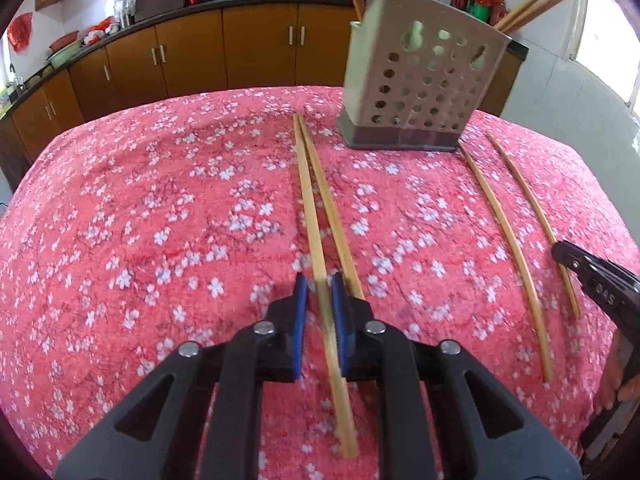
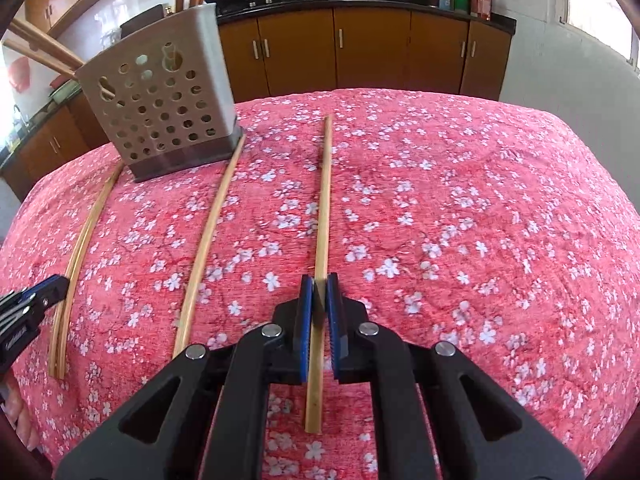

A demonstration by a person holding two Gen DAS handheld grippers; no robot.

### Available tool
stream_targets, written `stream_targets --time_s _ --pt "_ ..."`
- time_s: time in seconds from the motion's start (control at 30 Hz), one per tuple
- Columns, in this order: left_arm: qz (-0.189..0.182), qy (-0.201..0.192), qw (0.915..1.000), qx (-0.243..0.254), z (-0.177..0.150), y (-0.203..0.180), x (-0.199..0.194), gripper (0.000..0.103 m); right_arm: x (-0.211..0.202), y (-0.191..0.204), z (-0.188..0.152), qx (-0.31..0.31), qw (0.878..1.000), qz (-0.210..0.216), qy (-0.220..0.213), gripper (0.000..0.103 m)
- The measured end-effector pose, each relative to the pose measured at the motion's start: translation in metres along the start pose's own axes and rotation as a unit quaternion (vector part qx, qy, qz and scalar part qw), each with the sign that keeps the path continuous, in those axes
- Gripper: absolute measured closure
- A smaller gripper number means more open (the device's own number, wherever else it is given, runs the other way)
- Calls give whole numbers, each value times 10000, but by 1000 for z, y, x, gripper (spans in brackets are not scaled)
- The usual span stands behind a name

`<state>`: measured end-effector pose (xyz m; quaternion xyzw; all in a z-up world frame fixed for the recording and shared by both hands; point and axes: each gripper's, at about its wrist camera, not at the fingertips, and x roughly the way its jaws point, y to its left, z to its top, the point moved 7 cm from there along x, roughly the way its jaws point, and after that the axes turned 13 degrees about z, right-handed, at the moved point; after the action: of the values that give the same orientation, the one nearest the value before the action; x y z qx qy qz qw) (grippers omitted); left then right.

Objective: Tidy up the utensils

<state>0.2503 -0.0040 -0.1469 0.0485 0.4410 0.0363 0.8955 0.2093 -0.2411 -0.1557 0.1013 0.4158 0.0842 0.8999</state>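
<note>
Four chopsticks lie on the floral cloth near the perforated holder: L gripper jaws pinch one of the pair off its left corner, R gripper jaws pinch another chopstick right of it.

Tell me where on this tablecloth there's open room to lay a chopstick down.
Open cloth lies right of the right gripper's chopstick, and left of the chopstick pair by the left gripper. It is crowded between them, near the holder, where another chopstick lies.
</note>
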Motion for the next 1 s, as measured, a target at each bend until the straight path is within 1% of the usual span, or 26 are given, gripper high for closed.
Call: stream_targets --time_s 0.07,0.17,0.27,0.33,0.5,0.67,0.83,1.0 --pt "62 0 9999 -99 4 7 4 94 0 0 1 -103 9999 -14 -4 95" --pt "276 30 9990 -339 9 32 12 94 0 -10 4 -163 9996 -232 -45 95" --pt "390 50 9977 -546 10 56 17 93 -1 -27 9 11 9993 -370 -102 95" --pt "402 37 9972 -625 9 66 19 92 -1 -33 11 123 9993 -331 -121 95" --pt "429 -22 9973 -594 8 69 18 92 -1 -34 11 122 9992 -362 -122 95" --pt "313 -13 9970 -701 5 71 19 92 -1 -34 10 124 9992 -354 -118 94" --pt "336 -14 9970 -694 4 72 17 92 -1 -33 10 115 9992 -370 -116 94" --pt "285 -5 9968 -752 6 71 19 92 -1 -33 10 112 9992 -378 -116 94"
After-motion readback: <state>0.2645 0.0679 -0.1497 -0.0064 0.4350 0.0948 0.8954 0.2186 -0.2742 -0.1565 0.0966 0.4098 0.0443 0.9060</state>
